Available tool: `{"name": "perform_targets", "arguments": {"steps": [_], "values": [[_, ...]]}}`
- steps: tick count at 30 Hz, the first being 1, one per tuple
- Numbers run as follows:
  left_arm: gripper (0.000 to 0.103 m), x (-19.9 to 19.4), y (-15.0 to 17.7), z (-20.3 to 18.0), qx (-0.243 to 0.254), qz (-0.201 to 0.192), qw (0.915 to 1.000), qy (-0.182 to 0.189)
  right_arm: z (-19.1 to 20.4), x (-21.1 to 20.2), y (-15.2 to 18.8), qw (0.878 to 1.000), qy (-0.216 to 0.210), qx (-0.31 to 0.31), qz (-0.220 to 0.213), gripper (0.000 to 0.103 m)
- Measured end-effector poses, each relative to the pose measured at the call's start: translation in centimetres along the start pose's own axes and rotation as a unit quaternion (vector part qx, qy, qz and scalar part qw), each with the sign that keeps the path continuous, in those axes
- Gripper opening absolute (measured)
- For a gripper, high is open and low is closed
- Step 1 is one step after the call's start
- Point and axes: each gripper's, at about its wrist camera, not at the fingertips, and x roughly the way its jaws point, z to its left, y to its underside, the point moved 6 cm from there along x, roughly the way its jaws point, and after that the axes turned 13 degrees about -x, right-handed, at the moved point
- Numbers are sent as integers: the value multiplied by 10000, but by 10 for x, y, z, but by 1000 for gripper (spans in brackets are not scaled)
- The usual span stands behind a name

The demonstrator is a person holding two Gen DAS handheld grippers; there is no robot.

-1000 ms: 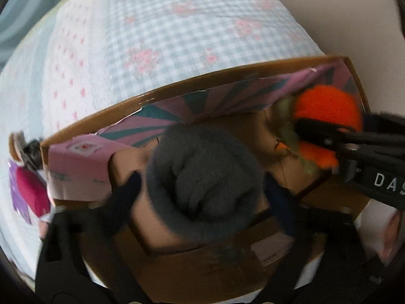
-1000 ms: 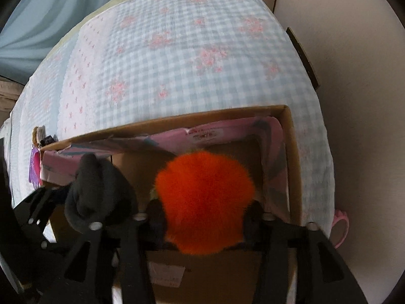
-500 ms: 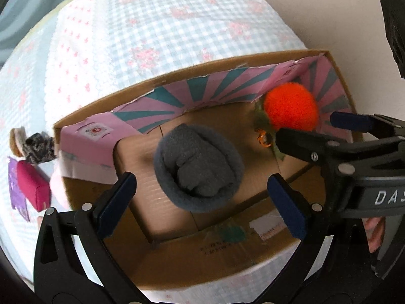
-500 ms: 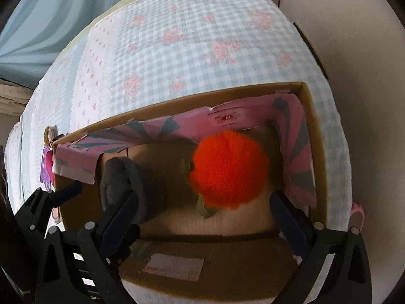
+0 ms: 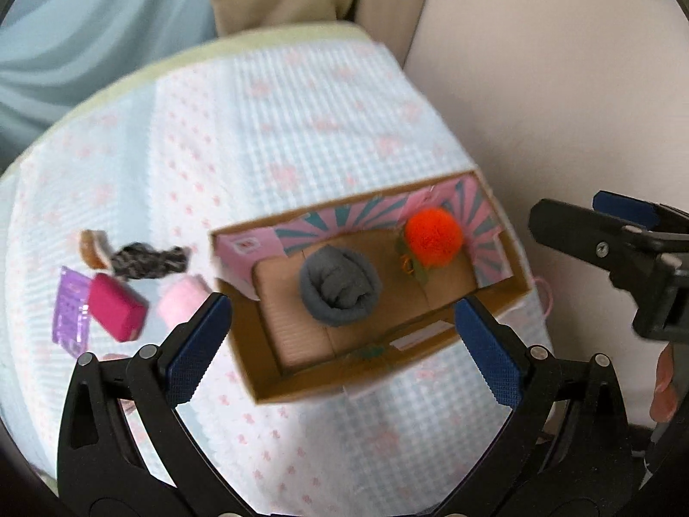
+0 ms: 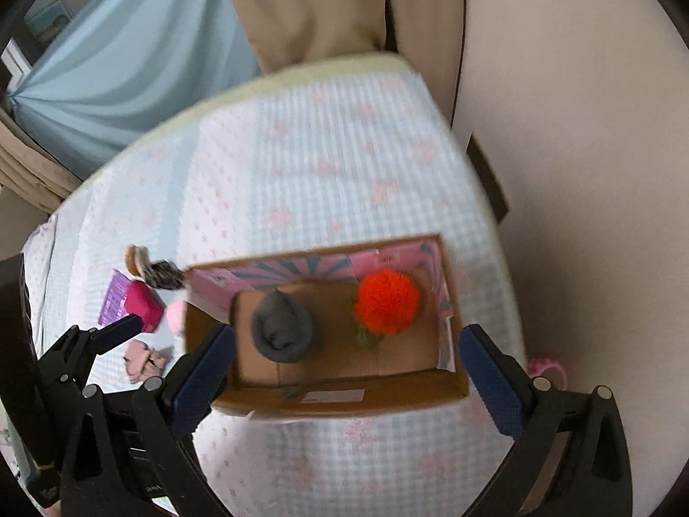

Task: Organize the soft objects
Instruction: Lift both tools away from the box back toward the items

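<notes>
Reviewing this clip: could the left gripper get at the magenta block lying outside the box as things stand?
Probably yes. The left gripper is open and empty, raised above the bed, and the magenta block lies uncovered on the bedspread left of the cardboard box. The pink soft piece sits close beside it, so grasping may nudge that.

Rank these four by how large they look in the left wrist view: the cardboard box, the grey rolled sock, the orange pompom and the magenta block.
1. cardboard box, clearly largest.
2. grey rolled sock.
3 and 4. orange pompom and magenta block look about alike, so I do not rank them; the picture is also blurred.
</notes>
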Motion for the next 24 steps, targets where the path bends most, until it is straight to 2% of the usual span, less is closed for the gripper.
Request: {"name": "perform_targets", "arguments": {"steps": [6,10,13,17,24], "values": [[103,-90,-11,20,-40,-695,9975,120,33,-78,-7,9977,256,-50,-632,103],[103,-157,-11,50,-96,-1195,9926,215,62,-128,-3,9939,353,-98,-1039,103],[103,-200,-5,74,-140,-1489,9885,211,88,-159,4,9897,576,-282,-1277,103],[103,-236,8,106,-193,-1761,9839,228,127,-186,16,9838,765,-528,-1531,103],[103,-273,38,169,-312,-2102,9771,146,177,-204,32,9784,774,-528,-1843,103]]}}
